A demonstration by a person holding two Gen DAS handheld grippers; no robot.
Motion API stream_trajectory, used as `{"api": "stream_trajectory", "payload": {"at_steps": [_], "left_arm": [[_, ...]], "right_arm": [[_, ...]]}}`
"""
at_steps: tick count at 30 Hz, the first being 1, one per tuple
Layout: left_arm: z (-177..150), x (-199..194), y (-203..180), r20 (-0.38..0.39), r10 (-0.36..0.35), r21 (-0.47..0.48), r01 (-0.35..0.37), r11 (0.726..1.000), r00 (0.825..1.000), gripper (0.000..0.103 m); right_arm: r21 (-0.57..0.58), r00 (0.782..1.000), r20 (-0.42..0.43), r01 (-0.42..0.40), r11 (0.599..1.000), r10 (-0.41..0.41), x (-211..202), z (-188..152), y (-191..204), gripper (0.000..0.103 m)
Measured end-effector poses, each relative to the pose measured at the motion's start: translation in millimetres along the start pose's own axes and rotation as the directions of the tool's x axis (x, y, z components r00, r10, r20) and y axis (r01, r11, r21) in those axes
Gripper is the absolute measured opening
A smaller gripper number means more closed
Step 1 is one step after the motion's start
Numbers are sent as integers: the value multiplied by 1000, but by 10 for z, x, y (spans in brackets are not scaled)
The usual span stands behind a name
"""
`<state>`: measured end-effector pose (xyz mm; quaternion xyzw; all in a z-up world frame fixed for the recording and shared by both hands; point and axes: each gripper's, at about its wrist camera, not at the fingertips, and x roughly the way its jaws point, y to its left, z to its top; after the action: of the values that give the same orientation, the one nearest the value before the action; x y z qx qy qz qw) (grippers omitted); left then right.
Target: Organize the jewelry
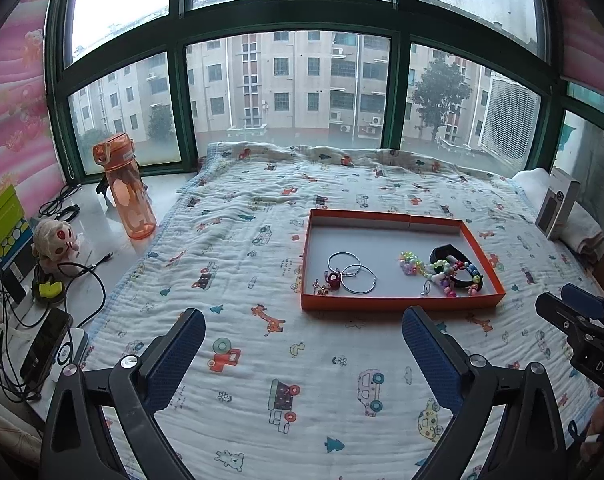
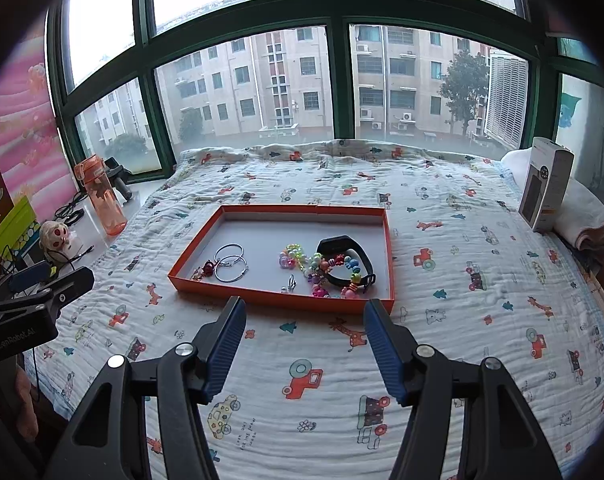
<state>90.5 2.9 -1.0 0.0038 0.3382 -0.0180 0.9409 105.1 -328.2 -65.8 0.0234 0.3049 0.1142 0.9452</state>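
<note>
Orange tray lies long axis left-right; both grippers gape wide, empty

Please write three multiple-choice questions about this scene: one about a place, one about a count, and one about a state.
1. Where are the silver hoops?
A. In the orange tray
B. On the blanket
C. By the bottle

2. How many silver hoops are there?
A. One
B. Two
C. Four

3. How is the right gripper?
A. Shut on a bracelet
B. Open, holding nothing
C. Shut, holding nothing

Answers:
1 A, the hoops lie on the tray floor.
2 B, two overlapping rings show.
3 B, its fingers stand apart over bare blanket.
</note>
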Motion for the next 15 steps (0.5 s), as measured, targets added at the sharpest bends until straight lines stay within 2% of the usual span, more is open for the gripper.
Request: {"api": "stream_trajectory", "payload": {"at_steps": [15], "left_arm": [[-29,-28,-58,7,18,35,-18,999,1000,103]], "right_arm": [[2,1000,2,-2,1000,2,4,1,-12,67]]}}
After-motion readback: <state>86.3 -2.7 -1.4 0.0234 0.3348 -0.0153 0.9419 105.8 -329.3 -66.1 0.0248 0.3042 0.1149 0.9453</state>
